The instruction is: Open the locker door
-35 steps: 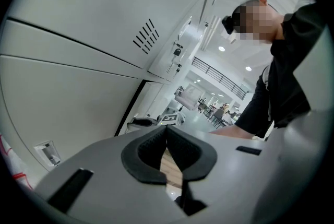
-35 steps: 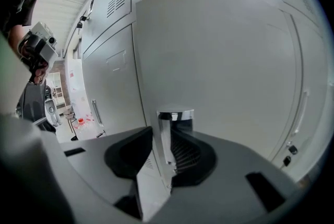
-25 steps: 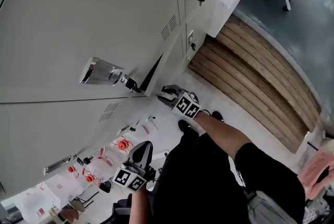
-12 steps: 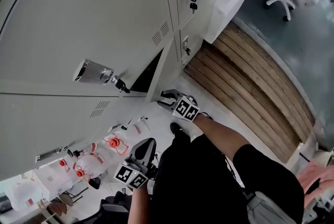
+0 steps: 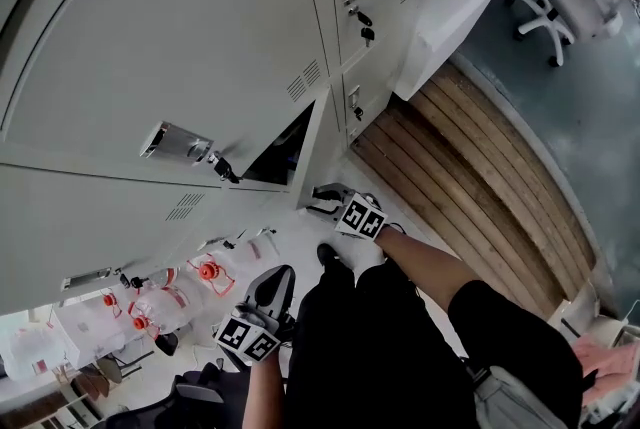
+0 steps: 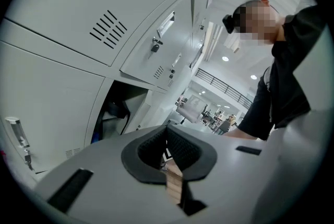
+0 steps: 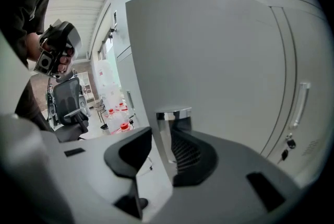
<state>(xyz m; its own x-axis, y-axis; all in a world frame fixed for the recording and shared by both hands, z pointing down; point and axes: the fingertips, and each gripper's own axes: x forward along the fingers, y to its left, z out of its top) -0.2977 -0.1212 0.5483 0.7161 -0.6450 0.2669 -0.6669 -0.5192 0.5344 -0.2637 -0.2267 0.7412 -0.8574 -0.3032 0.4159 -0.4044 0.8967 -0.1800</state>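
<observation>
Right claw (image 7: 162, 139) just opening round door (image 7: 209, 61), bottles (image 7: 122, 126) beyond

The person wears black clothes (image 5: 380, 357) with short sleeves (image 5: 505, 322) and a dark shoe (image 5: 327, 255). The left gripper (image 5: 273, 279) and right gripper (image 5: 318, 201) have pale grey bodies, black ribbed fingers (image 7: 187, 157), and marker cubes (image 5: 361, 216) printed with black-and-white squares.

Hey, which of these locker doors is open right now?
The door with the chrome handle and key, nearest the right gripper: a dark gap shows behind its swung-out edge, while the others sit flush.
</observation>
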